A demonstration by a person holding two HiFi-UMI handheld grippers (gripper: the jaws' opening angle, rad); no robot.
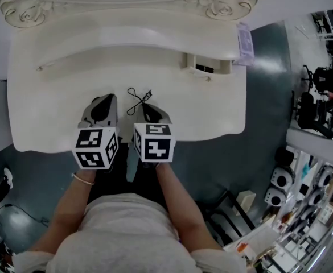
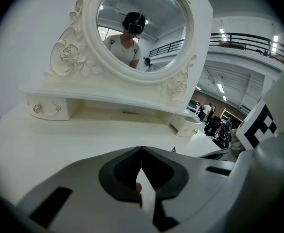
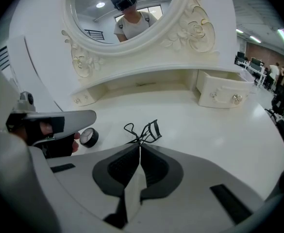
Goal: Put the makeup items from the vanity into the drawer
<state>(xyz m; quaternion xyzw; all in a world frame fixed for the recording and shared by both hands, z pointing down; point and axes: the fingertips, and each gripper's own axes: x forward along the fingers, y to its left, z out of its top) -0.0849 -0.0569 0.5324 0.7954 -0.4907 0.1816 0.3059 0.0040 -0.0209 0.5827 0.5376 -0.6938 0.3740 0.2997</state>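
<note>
- The eyelash curler [image 3: 141, 136] [image 1: 139, 100], thin and black, lies on the white vanity surface [image 3: 214, 130] near its front edge, with its loop handles and curved clamp end pointing away toward the mirror.
- The right gripper [image 3: 139, 148] [image 1: 148, 108] points steeply down at the curler. Its fingers are closed together, and the curler's near end runs in right at their tips, so they seem to pinch it.
- A small round black case [image 3: 89, 137] with a pale face sits on the surface to the left of the curler, apart from it.
- The left gripper [image 2: 142, 148] [image 1: 103, 102] rests just beside the right one, and in the right gripper view its tip is right by the round case. Its fingers meet at the tips. A small pinkish bit shows in the gap behind them, and I cannot tell what it is.
- The drawer [image 3: 224, 92] [image 1: 207, 67], small and white with two knobs, sits under the right end of the raised shelf. It stands pulled out a little, well apart from the curler.
- A matching small drawer [image 2: 47, 108] at the shelf's left end sits flush.
- Above the shelf, the oval mirror [image 3: 122, 13] in its carved white frame reflects the person.
</note>
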